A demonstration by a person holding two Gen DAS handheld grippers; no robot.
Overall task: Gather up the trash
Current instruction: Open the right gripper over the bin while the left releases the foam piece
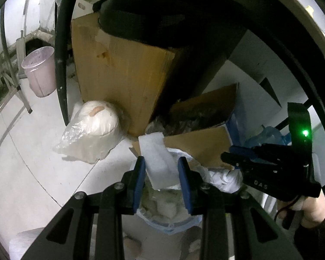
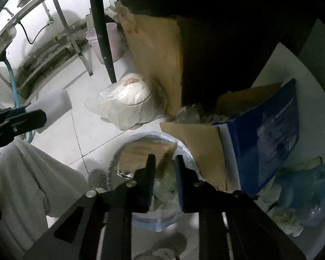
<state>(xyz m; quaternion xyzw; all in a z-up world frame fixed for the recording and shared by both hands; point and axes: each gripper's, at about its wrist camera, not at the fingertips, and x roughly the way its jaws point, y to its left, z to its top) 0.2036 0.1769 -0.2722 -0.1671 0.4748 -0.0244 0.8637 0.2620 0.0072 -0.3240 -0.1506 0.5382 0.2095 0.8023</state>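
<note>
Holding a white rectangular foam block (image 1: 159, 162) between the blue pads of the left gripper (image 1: 161, 169) — jaws clamped on its lower end, long axis running away from the fingers and leaning left. Directly below: round plastic-lined trash bin (image 2: 127, 151), already holding cardboard and wrappers. Right gripper (image 2: 165, 166) over the same bin, fingers narrowly apart, grasping nothing discernible. Left nearer to depositing — likely next: release straight down.
</note>
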